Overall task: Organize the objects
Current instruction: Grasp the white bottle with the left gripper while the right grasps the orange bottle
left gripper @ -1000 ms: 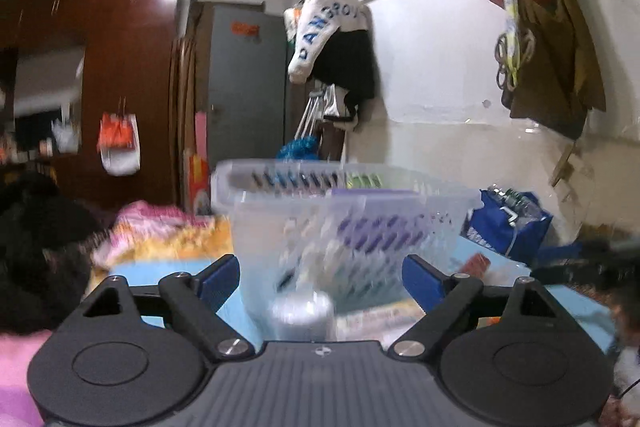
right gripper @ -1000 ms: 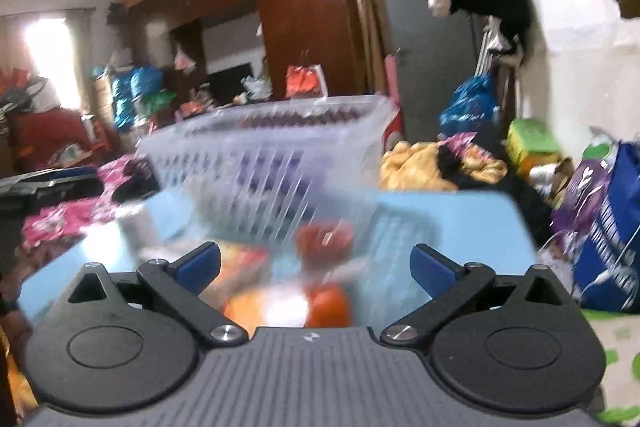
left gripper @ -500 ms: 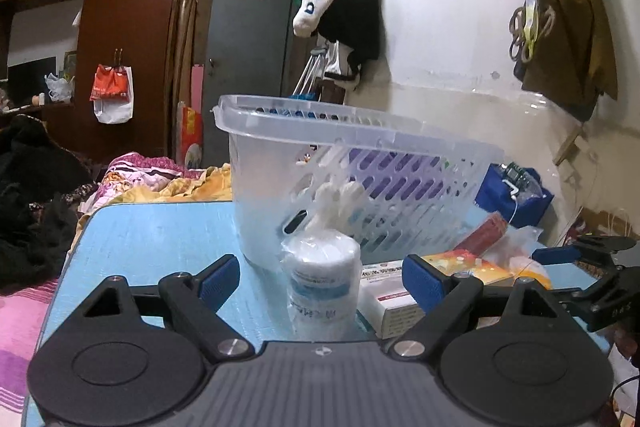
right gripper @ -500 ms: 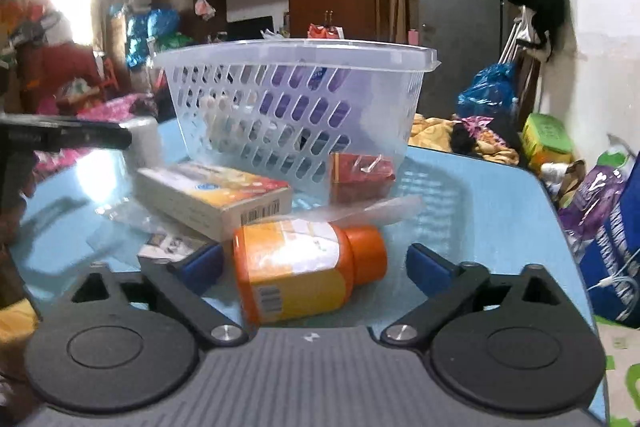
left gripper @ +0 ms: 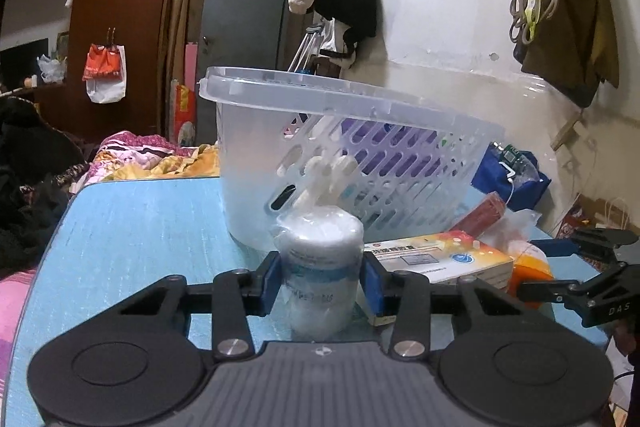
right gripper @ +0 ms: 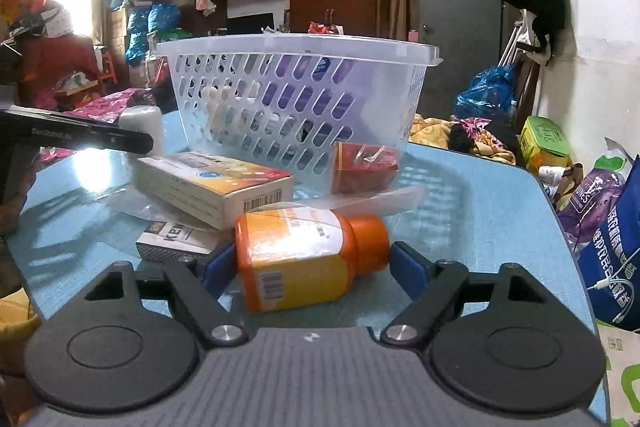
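Crowded onto a blue table (right gripper: 472,211): a clear slotted basket (right gripper: 296,95), with a long medicine box (right gripper: 212,183) and a red packet (right gripper: 364,167) just in front. Clamped between the left gripper (left gripper: 322,281) pads, a wrapped white bottle (left gripper: 320,267), upright before the basket. Bracketed by the right gripper (right gripper: 310,267), partly open and touching at the base only: an orange bottle (right gripper: 304,259) on its side

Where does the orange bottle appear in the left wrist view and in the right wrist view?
Left wrist view: the orange bottle shows only partly, at the right edge, behind the right claw.
Right wrist view: the orange bottle lies on its side at the lower centre, between the blue pads, cap to the right.
Shared landmark: the clear plastic basket stands behind it in both.
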The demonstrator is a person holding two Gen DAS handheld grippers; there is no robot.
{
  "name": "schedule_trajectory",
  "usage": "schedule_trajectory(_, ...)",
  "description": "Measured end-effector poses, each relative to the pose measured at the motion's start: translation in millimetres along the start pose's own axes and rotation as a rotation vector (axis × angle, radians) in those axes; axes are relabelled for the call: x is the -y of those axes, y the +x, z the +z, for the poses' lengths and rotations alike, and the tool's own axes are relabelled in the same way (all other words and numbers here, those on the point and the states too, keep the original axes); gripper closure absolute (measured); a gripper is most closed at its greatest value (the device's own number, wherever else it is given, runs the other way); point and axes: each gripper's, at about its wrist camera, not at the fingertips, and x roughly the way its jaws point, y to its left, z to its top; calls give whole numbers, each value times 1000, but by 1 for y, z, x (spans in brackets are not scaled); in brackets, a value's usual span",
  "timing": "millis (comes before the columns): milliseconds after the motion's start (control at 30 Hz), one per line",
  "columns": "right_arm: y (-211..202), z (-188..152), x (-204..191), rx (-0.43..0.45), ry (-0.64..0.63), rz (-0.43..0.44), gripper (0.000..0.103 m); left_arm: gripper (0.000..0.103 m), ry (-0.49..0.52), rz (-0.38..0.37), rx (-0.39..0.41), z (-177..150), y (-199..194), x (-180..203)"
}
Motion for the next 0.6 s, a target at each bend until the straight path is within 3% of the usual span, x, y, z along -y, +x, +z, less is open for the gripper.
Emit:
schedule_trajectory(400,-1,1,0,6,-8,-8,20,56,18,9,-1,-1,1,8)
schedule_trajectory(600,-10,-2,-2,66,1,-13,20,57,58,11,45,-4,-6,17)
